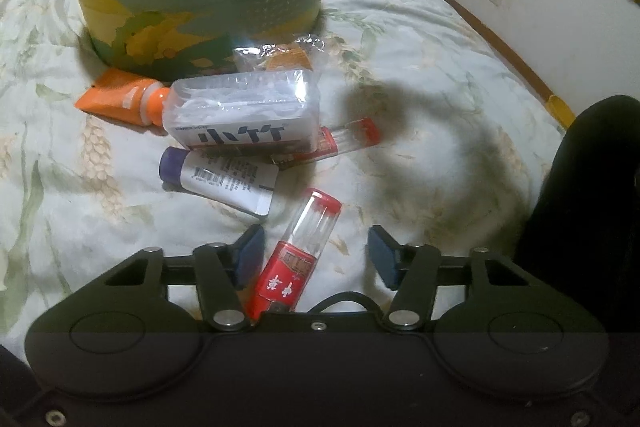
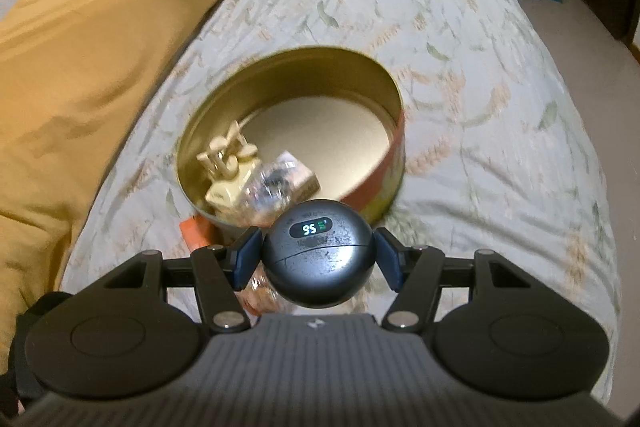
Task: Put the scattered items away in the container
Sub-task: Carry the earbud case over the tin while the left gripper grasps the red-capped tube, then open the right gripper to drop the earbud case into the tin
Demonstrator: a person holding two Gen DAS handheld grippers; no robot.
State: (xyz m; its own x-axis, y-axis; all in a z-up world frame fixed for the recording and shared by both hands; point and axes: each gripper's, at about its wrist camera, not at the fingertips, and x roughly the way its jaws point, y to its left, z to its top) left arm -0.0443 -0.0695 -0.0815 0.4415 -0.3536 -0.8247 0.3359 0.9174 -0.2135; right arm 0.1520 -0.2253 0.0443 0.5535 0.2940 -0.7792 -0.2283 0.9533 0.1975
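Left gripper (image 1: 316,255) straddling a red-and-clear tube (image 1: 298,255) on the floral bedspread (image 1: 420,75), blue pads (image 1: 250,251) standing apart from it on either side, not yet pressing. Tube lying with its long axis running away from the camera, clear red-capped end pointing up and slightly right, printed red end tucked toward the gripper body. Beyond it, lying scattered: a white tube with a purple cap (image 1: 218,181), a clear box of white picks (image 1: 244,111), a second red-capped tube (image 1: 348,139), an orange tube (image 1: 124,97), and a crinkled clear packet (image 1: 280,53) beside the round tin (image 1: 200,27).

Right gripper (image 2: 318,253) clamping a dark round case (image 2: 318,253) with a lit digital display, hanging over the near rim of the tin (image 2: 392,155). Showing only here: the tin's floor, a cream clip (image 2: 228,151) and wrapped items against its near wall, and a yellow quilt (image 2: 100,67) alongside.
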